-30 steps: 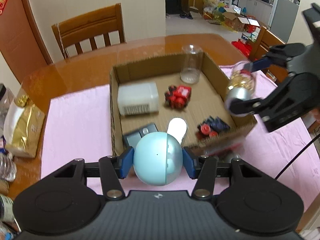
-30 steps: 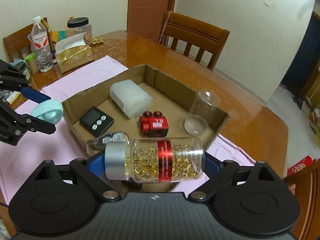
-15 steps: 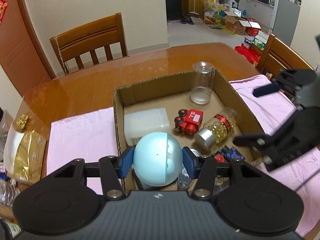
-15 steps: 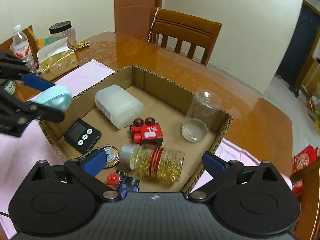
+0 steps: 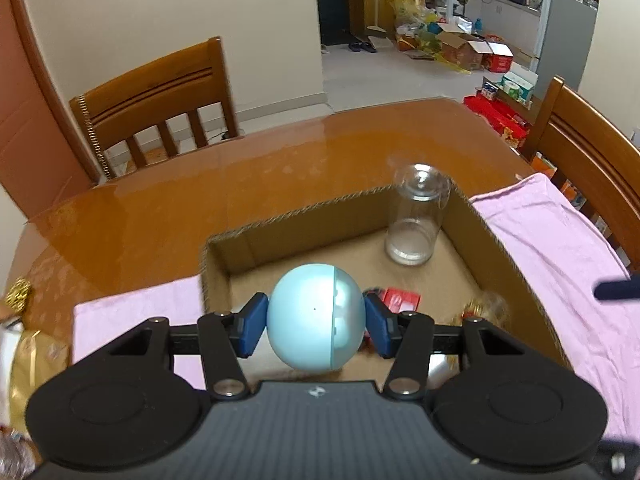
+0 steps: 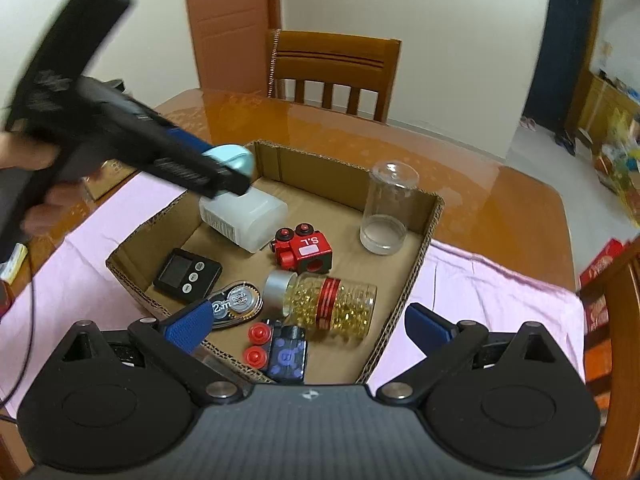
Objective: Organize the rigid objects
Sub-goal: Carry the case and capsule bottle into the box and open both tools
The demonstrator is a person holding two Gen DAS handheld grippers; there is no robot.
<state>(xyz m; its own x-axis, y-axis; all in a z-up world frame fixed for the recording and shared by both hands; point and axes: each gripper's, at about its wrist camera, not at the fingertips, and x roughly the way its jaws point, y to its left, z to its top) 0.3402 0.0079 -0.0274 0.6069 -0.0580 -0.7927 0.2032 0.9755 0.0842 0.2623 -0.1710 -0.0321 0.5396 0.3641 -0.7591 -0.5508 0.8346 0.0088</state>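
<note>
1. Placement step. Your left gripper (image 5: pixel 316 322) has its jaws clamped on the pale blue egg-shaped shell (image 5: pixel 316 316), which hangs above the cardboard box (image 6: pixel 424 256), over its left part and above the white plastic bottle (image 6: pixel 244 220).
2. Right gripper (image 6: pixel 308 326): your jaws stand wide apart and hold nothing; just ahead of them, between the pad lines, lies the capsule jar (image 6: pixel 328 300) on its side on the box floor.
3. Next move, as a judgement: you lower the shell to a bare patch of floor ahead of your left jaws, short of the clear glass (image 5: pixel 416 220), then part the jaws. A round body may roll, so release low and beside a neighbour or a wall.
4. Count in the box, from your right wrist view: one white plastic bottle, one clear glass upright ahead and right of your jaws, one red toy train (image 6: pixel 304 248), one capsule jar, one black timer (image 6: pixel 186 274), one correction tape (image 6: pixel 236 306) by your left pad, one dark blue toy car (image 6: pixel 280 350) nearest your jaws.
5. One shell held; two wooden chairs (image 5: pixel 156 108) show beyond your left jaws.
</note>
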